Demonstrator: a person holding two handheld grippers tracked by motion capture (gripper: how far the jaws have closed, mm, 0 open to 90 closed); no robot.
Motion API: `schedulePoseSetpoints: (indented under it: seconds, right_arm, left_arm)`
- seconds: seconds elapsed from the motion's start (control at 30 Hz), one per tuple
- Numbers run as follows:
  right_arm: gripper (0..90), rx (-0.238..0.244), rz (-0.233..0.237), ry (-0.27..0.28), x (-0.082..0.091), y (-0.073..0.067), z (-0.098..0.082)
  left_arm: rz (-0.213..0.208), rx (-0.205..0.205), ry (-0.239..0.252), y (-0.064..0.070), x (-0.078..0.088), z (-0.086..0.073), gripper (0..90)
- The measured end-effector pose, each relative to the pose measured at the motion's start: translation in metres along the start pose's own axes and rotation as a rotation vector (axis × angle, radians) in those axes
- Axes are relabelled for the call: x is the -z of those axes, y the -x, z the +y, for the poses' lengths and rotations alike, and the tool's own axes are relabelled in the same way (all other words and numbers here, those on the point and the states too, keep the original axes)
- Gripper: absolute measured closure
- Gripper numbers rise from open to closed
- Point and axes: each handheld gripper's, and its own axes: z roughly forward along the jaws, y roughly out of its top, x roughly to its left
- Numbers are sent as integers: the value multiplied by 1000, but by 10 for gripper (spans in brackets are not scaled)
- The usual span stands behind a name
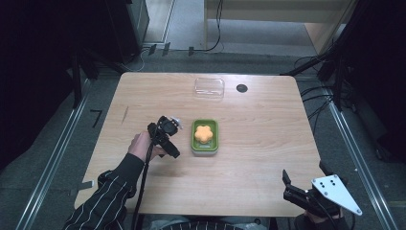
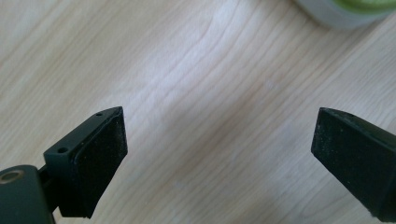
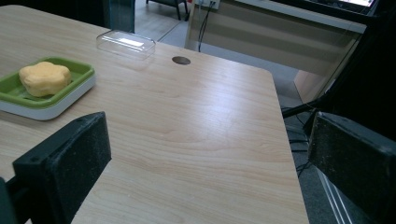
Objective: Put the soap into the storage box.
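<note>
While both sets of jaws stand wide and empty, soap sits in dish; lid not yet fitted.
Left gripper (image 1: pixel 175 154) lies just beside the green soap dish (image 1: pixel 205 143) holding orange soap (image 1: pixel 204 134); clear lid (image 1: pixel 209 88) rests beyond; right gripper (image 1: pixel 286 184) waits well apart at the desk (image 1: pixel 268 139) corner.

Left gripper (image 1: pixel 173 125) held low in left hand (image 1: pixel 141 145), striped sleeve (image 1: pixel 103 199) extended forward, jaws spread wide, nothing gripped. Right gripper (image 1: pixel 286 178) held at near right, jaws parted, empty.

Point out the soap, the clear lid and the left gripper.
soap (image 1: pixel 204 134), high view, middle of its top
clear lid (image 1: pixel 209 88), high view, centre of its flat top
left gripper (image 2: pixel 219 140), left gripper view, gap midway between open fingertips
</note>
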Motion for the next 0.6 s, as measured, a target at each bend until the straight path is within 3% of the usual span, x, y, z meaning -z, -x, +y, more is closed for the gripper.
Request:
schedulePoseSetpoints:
  seconds: [0.6]
  right_arm:
    - [0,13,40,7,-11,-6,5]
  left_arm:
    - [3,46,-64,-6,1,-50,36]
